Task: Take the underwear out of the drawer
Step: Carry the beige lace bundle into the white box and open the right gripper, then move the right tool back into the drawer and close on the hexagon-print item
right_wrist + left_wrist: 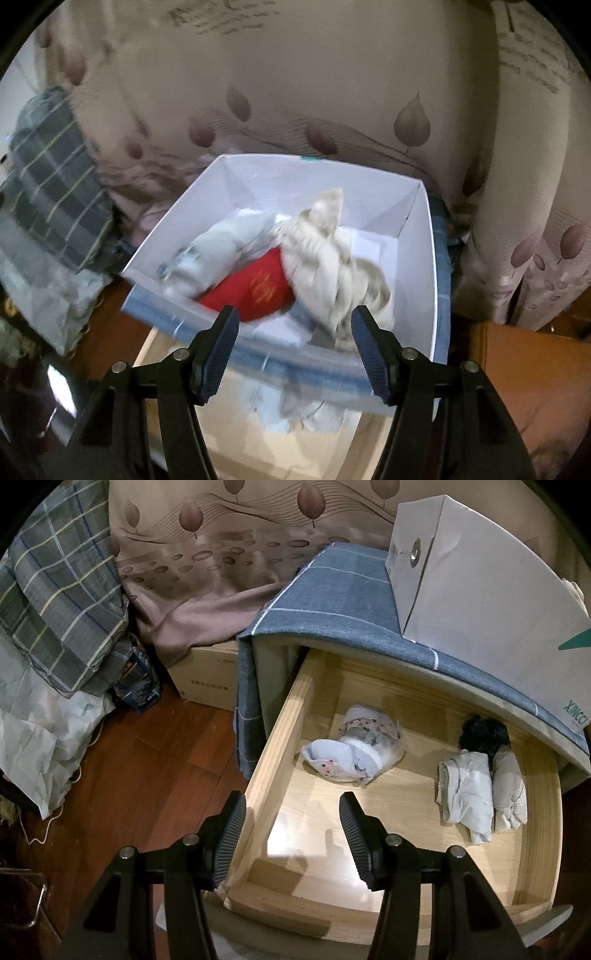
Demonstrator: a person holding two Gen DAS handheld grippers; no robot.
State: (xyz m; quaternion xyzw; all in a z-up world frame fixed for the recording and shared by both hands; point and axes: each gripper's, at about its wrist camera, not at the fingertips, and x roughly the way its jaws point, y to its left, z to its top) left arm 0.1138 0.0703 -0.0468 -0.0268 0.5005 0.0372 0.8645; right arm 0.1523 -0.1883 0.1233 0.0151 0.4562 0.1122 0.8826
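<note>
The wooden drawer [280, 734] stands pulled out. In it lie small pale garments with pink dots [351, 749], a folded grey-white underwear [465, 794], a cream one [511, 790] beside it, and a black item [484, 734] at the back. My left gripper [291, 801] is open astride the drawer's left wall near the front corner. In the blurred right wrist view, my right gripper [295, 312] is open and holds nothing, above the near rim of a white box [417, 229]. That box holds a cream garment [325, 251], a pale grey one [221, 247] and a red item [255, 288].
The white box [480, 590] stands on the cabinet top, which a blue checked cloth [332, 602] covers. A cardboard box [207, 679] and plaid bedding [62, 590] lie to the left on the wooden floor [147, 760]. A leaf-print curtain [332, 110] hangs behind.
</note>
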